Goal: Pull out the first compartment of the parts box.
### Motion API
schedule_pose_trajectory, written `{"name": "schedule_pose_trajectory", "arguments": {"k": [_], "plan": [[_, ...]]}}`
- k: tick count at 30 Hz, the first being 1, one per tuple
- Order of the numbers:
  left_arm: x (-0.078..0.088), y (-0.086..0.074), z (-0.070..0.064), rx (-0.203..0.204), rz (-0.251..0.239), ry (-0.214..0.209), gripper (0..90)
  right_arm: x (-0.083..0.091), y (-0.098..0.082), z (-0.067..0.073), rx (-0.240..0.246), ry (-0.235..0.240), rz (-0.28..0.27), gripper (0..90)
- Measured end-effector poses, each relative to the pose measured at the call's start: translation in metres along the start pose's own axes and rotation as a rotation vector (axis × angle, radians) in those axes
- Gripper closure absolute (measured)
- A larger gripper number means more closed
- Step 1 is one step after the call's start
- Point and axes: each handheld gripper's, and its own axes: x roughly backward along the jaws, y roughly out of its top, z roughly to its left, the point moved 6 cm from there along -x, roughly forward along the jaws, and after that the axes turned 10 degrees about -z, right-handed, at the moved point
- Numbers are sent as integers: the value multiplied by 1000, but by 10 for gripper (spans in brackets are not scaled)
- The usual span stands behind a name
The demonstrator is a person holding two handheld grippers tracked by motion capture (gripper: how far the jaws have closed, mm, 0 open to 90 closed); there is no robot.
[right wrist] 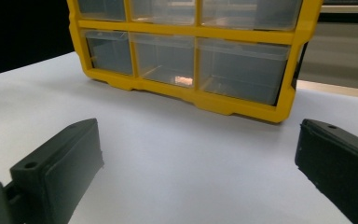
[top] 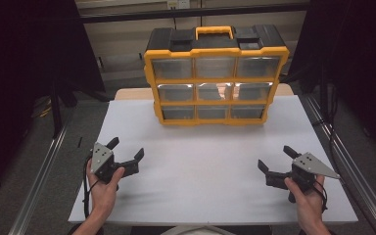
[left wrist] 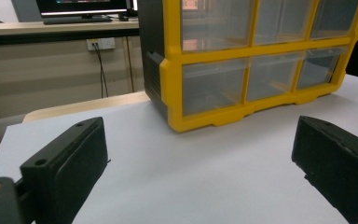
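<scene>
Item: drawer cabinet (top: 215, 76), yellow frame, black top with a yellow carry handle (top: 214, 32), nine clear drawers in three rows of three. It stands upright at the far middle of your bench (top: 200, 181), on the white sheet, drawer fronts facing you.

Item: your left tool (top: 125, 149). You hold it at the near left of the bench, low over the white surface, with its grey three-cornered plate on top. Its two black jaws stand wide apart with nothing between them but bare bench. The cabinet lies well ahead of it and off to its right. In the left gripper view the cabinet's (left wrist: 256, 60) near left corner rises between and beyond the jaws, with the lower two drawer rows in sight and the black side wall turned towards the camera.

Item: your right tool (top: 274, 159). You hold it at the near right of the bench, also low, grey plate uppermost. Its jaws are likewise spread wide and grip nothing. The cabinet stands well ahead of it and off to its left. In the right gripper view the cabinet (right wrist: 191, 56) fills the upper part beyond the jaws, its bottom row of drawers facing the camera and its lower right corner resting on the white surface.

Both tools sit well apart from each other and from the cabinet; neither touches it.
</scene>
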Motion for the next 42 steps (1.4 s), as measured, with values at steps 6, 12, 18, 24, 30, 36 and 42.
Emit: {"name": "schedule_pose_trajectory", "arguments": {"k": [6,12,18,24,30,36,42], "plan": [[-2,9,-6,-5,-16,-25,22,2,4,-3,-19,4,-19,3],[-27,33,-3,105,-6,-20,22,2,2,-1,-13,-3,-6,3],[-42,50,-9,30,0,-87,22,1,1,3,6,13,1,4],[-50,62,-14,-52,-59,-146,7,2,0,3,5,11,2,4],[-59,78,-19,-161,-124,-172,9,0,0,5,5,15,3,5],[-64,99,-24,-273,-155,-161,20,1,0,4,7,19,2,6],[-70,111,-30,-381,-181,-171,22,2,0,4,10,20,1,7]]}}
